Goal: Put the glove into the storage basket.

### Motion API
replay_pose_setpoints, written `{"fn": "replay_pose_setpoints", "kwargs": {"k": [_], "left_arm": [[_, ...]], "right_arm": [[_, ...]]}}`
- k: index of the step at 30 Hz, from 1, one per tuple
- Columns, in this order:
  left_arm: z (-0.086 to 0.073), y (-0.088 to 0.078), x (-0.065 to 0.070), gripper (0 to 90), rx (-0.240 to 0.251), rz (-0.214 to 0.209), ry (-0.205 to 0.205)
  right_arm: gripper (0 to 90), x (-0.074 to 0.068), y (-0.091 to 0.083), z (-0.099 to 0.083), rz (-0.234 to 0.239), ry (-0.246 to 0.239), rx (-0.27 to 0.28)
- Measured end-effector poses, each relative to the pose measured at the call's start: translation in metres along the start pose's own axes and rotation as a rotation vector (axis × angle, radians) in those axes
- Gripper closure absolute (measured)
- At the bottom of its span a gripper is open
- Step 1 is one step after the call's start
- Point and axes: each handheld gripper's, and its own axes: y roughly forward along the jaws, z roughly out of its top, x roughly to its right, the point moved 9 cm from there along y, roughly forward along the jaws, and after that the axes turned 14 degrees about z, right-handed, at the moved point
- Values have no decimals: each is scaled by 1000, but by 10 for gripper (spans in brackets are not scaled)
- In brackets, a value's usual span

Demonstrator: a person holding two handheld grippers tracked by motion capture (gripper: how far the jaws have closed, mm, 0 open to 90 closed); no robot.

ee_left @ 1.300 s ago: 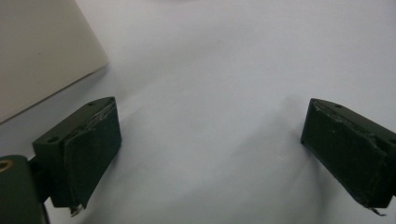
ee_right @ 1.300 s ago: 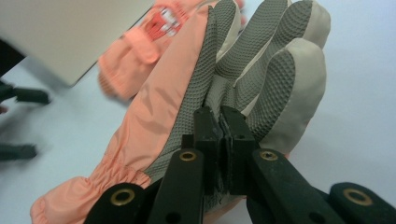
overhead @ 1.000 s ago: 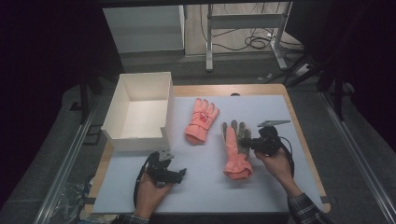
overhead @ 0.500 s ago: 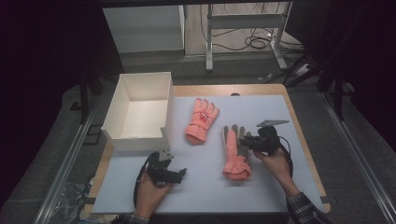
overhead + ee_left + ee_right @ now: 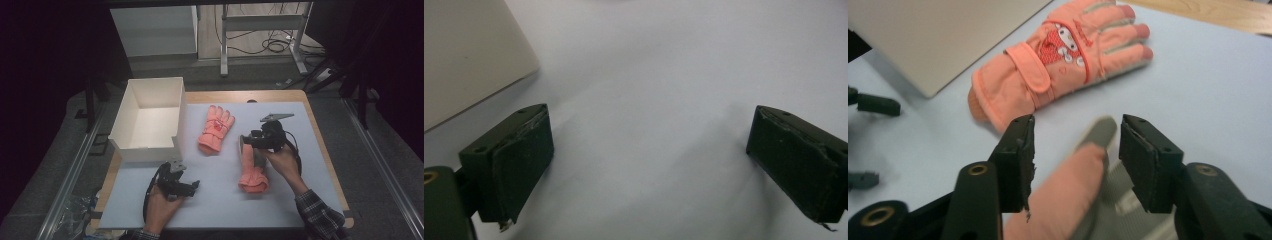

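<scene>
- A white open-topped box (image 5: 150,117) is sitting at the left of a pale table mat (image 5: 220,200), toward ten o'clock from the mat's centre.
- The person's left hand (image 5: 159,209) is coming in at about seven o'clock, holding the left gripper (image 5: 189,186) just above the mat, below the box's near wall. In the left gripper view its two black jaws are standing wide apart with only bare mat between them, and a corner of the box (image 5: 469,55) is showing at ten o'clock.
- A first orange glove (image 5: 216,129) is lying flat just right of the box, near twelve o'clock, fingers pointing away from the person and cuff toward them. In the right gripper view this glove (image 5: 1058,60) is showing a small cartoon face on its back and a strap across the wrist.
- A second orange glove (image 5: 251,172) is lying at about four o'clock from the first, well apart from it, cuff nearest the person.
- The right gripper (image 5: 244,142), in the person's right hand (image 5: 282,160), is hovering over that glove's fingers. Its jaws have just been opening: in the right gripper view they are standing released on either side of one grey-tipped glove finger (image 5: 1083,170), which is lying between them without the pads pressing on it.
</scene>
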Motion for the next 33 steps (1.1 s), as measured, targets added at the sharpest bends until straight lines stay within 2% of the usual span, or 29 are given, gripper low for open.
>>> {"fn": "replay_pose_setpoints", "kwargs": {"k": [4, 5, 14, 17, 18, 20, 22, 23, 27, 28, 29, 33], "left_arm": [[0, 0, 0, 50, 0, 0, 0], [0, 0, 0, 50, -1, 0, 0], [0, 0, 0, 50, 1, 0, 1], [0, 0, 0, 50, 1, -1, 1], [0, 0, 0, 49, 1, -1, 1], [0, 0, 0, 50, 1, -1, 0], [0, 0, 0, 50, 1, -1, 1], [0, 0, 0, 50, 1, 0, 0], [0, 0, 0, 49, 0, -1, 0], [0, 0, 0, 49, 0, -1, 0], [0, 0, 0, 49, -1, -1, 0], [0, 0, 0, 49, -1, -1, 0]], "right_arm": [[456, -1, 12, 10, -5, -5, 0], [448, -3, 22, 16, 0, -6, -1], [438, -6, 50, 33, -2, -20, -34], [465, -6, 64, 42, -7, -7, -24], [465, -6, 64, 42, -7, -7, -24], [516, -8, 73, 47, -6, -2, -23], [538, -7, 77, 49, -13, -5, -28], [570, -7, 85, 51, -21, -8, -50], [585, -5, 97, 55, -37, -6, -70], [584, -4, 104, 57, -49, -5, -78], [584, -4, 104, 57, -49, -5, -78], [512, 3, 121, 59, -81, 20, -106]]}}
